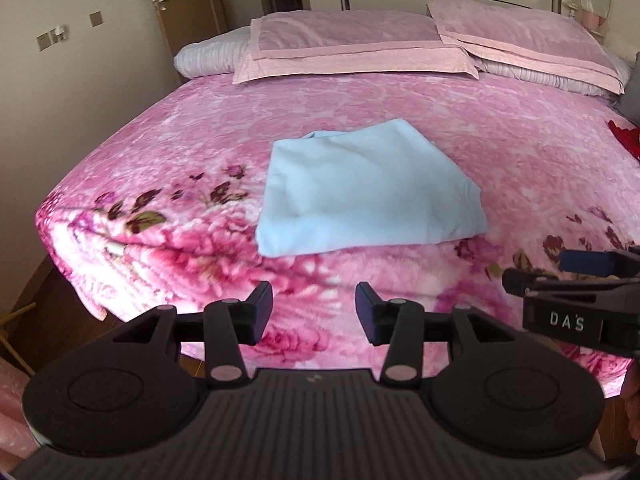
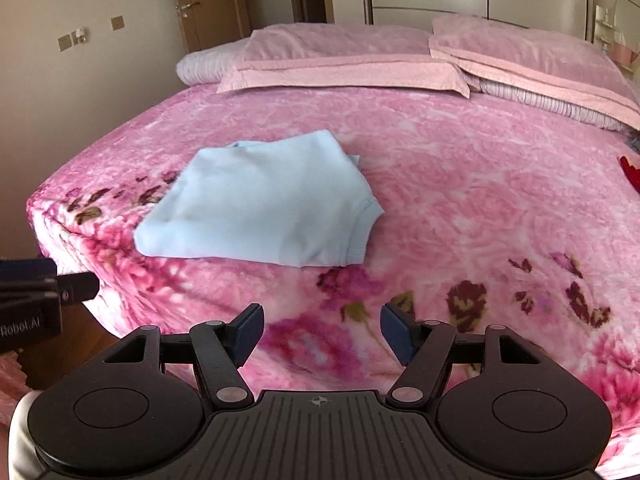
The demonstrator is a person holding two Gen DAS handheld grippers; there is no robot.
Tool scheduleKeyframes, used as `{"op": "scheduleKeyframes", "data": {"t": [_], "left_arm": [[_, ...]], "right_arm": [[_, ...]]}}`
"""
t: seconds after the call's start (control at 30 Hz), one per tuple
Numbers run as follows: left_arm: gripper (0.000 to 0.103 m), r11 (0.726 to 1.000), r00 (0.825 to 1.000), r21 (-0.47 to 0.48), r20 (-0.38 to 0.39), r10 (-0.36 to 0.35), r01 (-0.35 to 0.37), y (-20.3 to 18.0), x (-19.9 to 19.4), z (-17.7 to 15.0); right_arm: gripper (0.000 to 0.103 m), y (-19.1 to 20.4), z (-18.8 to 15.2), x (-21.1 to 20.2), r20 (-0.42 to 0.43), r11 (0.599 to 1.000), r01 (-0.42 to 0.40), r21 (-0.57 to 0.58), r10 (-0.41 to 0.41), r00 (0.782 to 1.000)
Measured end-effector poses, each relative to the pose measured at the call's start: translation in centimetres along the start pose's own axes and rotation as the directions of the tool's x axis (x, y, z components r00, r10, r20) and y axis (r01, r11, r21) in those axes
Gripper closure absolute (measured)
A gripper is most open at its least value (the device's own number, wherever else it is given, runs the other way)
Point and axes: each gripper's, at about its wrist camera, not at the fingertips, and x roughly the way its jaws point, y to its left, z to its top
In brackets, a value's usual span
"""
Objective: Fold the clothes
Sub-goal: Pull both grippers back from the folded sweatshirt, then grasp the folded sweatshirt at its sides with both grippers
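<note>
A light blue garment (image 1: 366,188) lies folded into a neat square near the foot of the bed, on the pink flowered blanket (image 1: 460,120); the right wrist view shows the same garment (image 2: 264,204) with a ribbed cuff at its near right corner. My left gripper (image 1: 314,310) hovers short of the garment, open, with nothing between its fingers. My right gripper (image 2: 322,332) also stands open and empty, back from the garment over the blanket's edge. Each gripper appears at the side of the other's view: the right gripper (image 1: 576,276), the left gripper (image 2: 48,284).
Two pink pillows (image 1: 352,46) lie at the head of the bed, in front of a wardrobe. A red item (image 1: 626,138) rests at the right edge of the blanket. A wall with switches and a wooden door (image 1: 180,4) stand to the left. Wooden floor shows below the bed's corner.
</note>
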Motion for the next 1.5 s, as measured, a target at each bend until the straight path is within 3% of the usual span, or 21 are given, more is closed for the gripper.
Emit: {"op": "scheduleKeyframes", "data": {"t": [0.33, 0.67, 1.03, 1.33, 1.43, 1.5], "left_arm": [[0.058, 0.998, 0.998, -0.045, 0.055, -0.039, 0.041, 2.5, -2.2, -1.4], [0.056, 0.989, 0.986, -0.062, 0.101, -0.131, 0.138, 3.4, -1.7, -0.7], [0.052, 0.981, 0.992, -0.153, 0.058, -0.113, 0.121, 6.0, 1.8, -0.1], [0.052, 0.977, 0.99, -0.168, -0.011, -0.137, 0.133, 6.3, 6.6, 1.6], [0.052, 0.959, 0.982, -0.22, -0.029, -0.187, 0.177, 7.4, 8.5, 2.2], [0.051, 0.937, 0.971, -0.274, -0.037, -0.234, 0.216, 8.6, 9.9, 2.7]], "right_arm": [[0.035, 3.4, -0.5, -2.8, 0.025, 0.999, 0.03, -0.039, -0.029, 0.999], [0.035, 4.8, 0.6, -4.5, 0.09, 0.985, 0.16, -0.069, -0.154, 0.984], [0.035, 4.8, 2.0, -1.7, 0.063, 0.977, 0.181, -0.117, -0.175, 0.983], [0.035, 2.0, 3.4, 3.1, -0.025, 0.971, 0.219, -0.094, -0.222, 0.975], [0.035, 1.0, 4.0, 4.7, -0.048, 0.969, 0.228, -0.091, -0.233, 0.971], [0.035, -0.2, 4.2, 5.5, -0.059, 0.98, 0.191, -0.06, -0.195, 0.979]]}}
